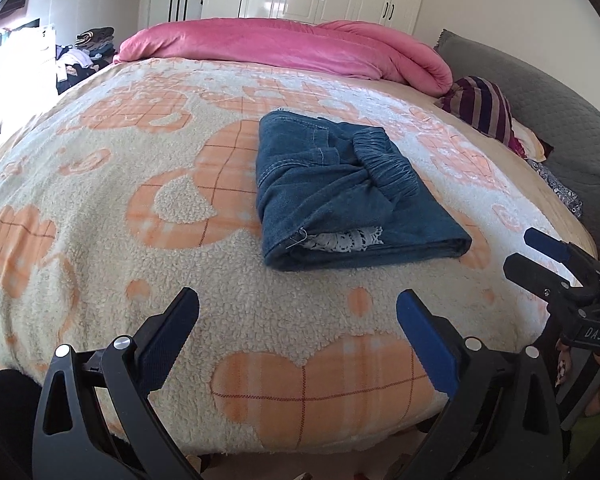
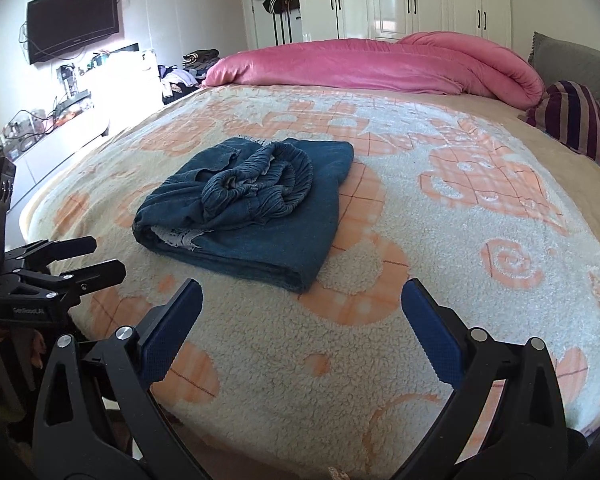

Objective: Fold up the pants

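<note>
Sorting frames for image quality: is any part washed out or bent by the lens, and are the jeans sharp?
Left wrist view: window glare blows out the left edge; fisheye bows the bed into a dome; the folded jeans are sharp. Right wrist view: the cabinet under the TV is overexposed, corners vignette black, and the jeans are crisp.

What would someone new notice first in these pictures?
First the folded blue jeans, lying mid-bed on the cream-and-orange fleece blanket. Next the rolled pink duvet along the far edge. Both the left gripper and right gripper hover open at the near edge, empty.
</note>
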A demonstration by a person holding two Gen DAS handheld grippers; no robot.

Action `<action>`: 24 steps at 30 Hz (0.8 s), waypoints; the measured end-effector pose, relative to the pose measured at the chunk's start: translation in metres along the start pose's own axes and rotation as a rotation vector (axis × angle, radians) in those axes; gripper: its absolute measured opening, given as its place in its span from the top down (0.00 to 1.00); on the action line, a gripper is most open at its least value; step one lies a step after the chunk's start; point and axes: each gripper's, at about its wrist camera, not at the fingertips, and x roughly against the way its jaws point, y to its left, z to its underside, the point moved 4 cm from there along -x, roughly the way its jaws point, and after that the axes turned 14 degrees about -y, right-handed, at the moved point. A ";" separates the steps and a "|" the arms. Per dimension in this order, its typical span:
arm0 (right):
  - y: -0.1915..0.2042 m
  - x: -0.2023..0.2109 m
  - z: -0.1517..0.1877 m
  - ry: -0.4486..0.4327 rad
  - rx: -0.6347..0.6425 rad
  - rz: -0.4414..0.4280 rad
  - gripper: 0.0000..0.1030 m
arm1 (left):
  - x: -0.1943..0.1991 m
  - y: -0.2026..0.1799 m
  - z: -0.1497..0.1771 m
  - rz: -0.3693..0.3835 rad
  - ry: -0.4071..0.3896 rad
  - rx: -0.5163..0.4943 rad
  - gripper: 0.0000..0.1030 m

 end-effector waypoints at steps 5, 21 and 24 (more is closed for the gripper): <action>-0.001 -0.001 0.002 0.007 -0.015 -0.003 0.09 | -0.001 0.001 0.000 -0.004 0.000 -0.004 0.04; -0.001 -0.001 0.002 0.014 -0.020 -0.003 0.09 | 0.002 0.001 -0.002 -0.014 -0.004 -0.008 0.04; -0.001 -0.001 0.003 0.016 -0.020 -0.003 0.09 | 0.002 0.000 -0.003 -0.016 -0.004 -0.010 0.04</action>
